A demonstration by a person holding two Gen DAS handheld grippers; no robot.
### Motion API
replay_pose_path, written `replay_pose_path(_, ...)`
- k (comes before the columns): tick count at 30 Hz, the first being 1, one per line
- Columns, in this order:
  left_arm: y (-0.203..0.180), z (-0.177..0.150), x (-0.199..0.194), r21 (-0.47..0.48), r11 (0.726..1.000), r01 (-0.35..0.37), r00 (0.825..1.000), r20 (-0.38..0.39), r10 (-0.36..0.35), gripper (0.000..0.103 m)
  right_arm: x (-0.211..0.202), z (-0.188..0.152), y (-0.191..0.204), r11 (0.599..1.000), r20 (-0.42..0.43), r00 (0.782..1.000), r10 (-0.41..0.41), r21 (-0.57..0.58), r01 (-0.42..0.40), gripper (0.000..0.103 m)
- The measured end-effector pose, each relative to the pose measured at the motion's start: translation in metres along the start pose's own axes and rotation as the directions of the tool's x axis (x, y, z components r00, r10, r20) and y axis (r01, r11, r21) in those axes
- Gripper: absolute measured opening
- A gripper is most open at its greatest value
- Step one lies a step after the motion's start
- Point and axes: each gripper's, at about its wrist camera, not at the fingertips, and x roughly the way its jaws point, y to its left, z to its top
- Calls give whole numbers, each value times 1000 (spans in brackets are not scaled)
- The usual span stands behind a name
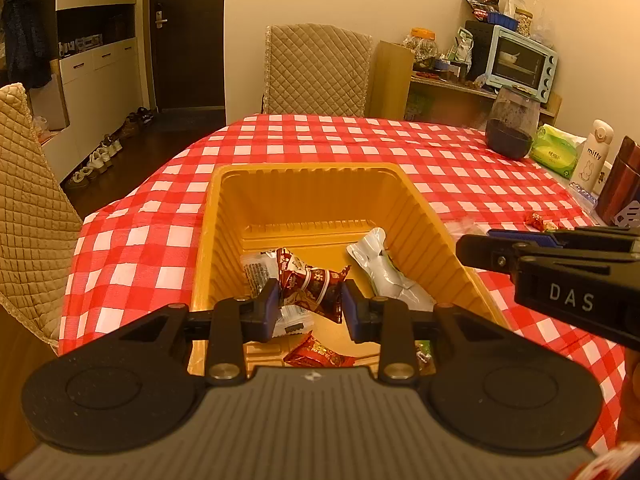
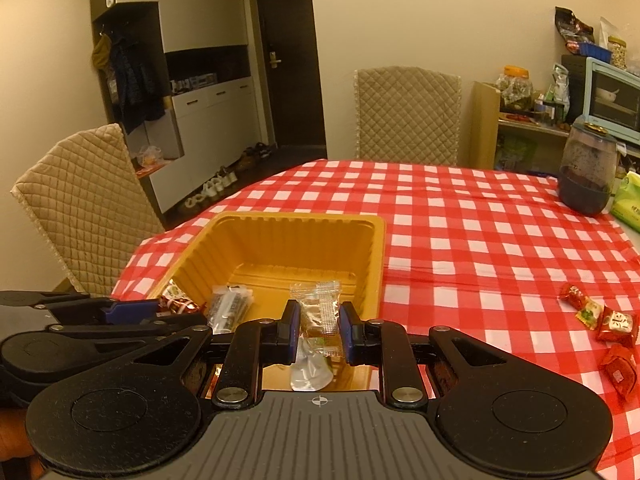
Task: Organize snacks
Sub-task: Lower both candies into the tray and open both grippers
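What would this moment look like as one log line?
left gripper: holds dark red snack | right gripper: holds clear packet | both over yellow tray

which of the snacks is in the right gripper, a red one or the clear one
The clear-wrapped snack, held upright in the right gripper above the yellow tray. The dark red snack sits in the left gripper.
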Motion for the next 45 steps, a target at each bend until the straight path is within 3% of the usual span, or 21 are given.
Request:
replay_pose_path(7,1,-1,3,-1,1000,-14,1000,-13,14,42,3,0,3,1000,-6,1000,10,3,-10,21)
replay_pose_path(22,8,-5,1,-13,1000,-23,1000,-21,23,42,2,0,5,1000,-5,1000,30,10,-30,21)
replay_pose_path(34,9,-6,2,-18,999,-27,999,-28,27,42,6,0,11,994,-7,994,105,12,-105,22)
replay_pose_path(38,10,-7,3,-17,999,-29,999,-29,28,42,5,0,12,996,2,996,89,7,-89,33)
replay_pose_path(45,8,-7,2,-17,1000,-23,999,-25,23,42,4,0,8,998,5,998,59,14,-59,33)
